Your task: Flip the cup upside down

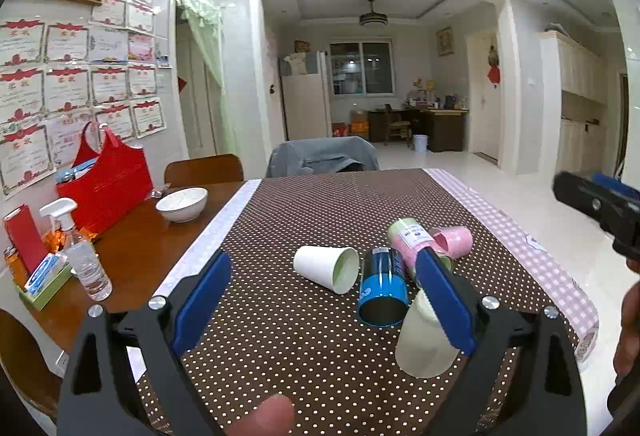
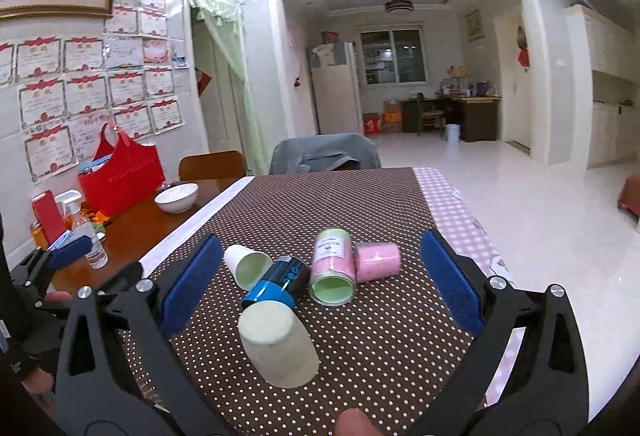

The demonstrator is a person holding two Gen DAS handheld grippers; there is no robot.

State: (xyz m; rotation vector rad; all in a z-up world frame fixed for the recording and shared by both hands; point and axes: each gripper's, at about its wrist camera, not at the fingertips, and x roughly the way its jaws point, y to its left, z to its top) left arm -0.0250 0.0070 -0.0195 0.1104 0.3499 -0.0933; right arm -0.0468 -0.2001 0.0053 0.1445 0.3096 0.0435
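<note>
A white paper cup (image 2: pixel 276 344) stands upside down on the dotted brown cloth (image 2: pixel 360 204); it also shows in the left wrist view (image 1: pixel 420 344), partly behind my left gripper's right finger. A second white paper cup (image 1: pixel 326 268) (image 2: pixel 246 264) lies on its side. A blue can (image 1: pixel 382 288) (image 2: pixel 276 284), a green-topped pink canister (image 1: pixel 408 240) (image 2: pixel 334 268) and a pink cup (image 1: pixel 454 240) (image 2: pixel 378 262) lie beside it. My left gripper (image 1: pixel 320 300) is open and empty. My right gripper (image 2: pixel 320 284) is open and empty, above the cups.
A white bowl (image 1: pixel 182 204), a red bag (image 1: pixel 108 184), a spray bottle (image 1: pixel 80 248) and boxes stand on the wooden table at the left. A chair with a grey jacket (image 1: pixel 324 156) is at the far end. The table's right edge drops to the tiled floor.
</note>
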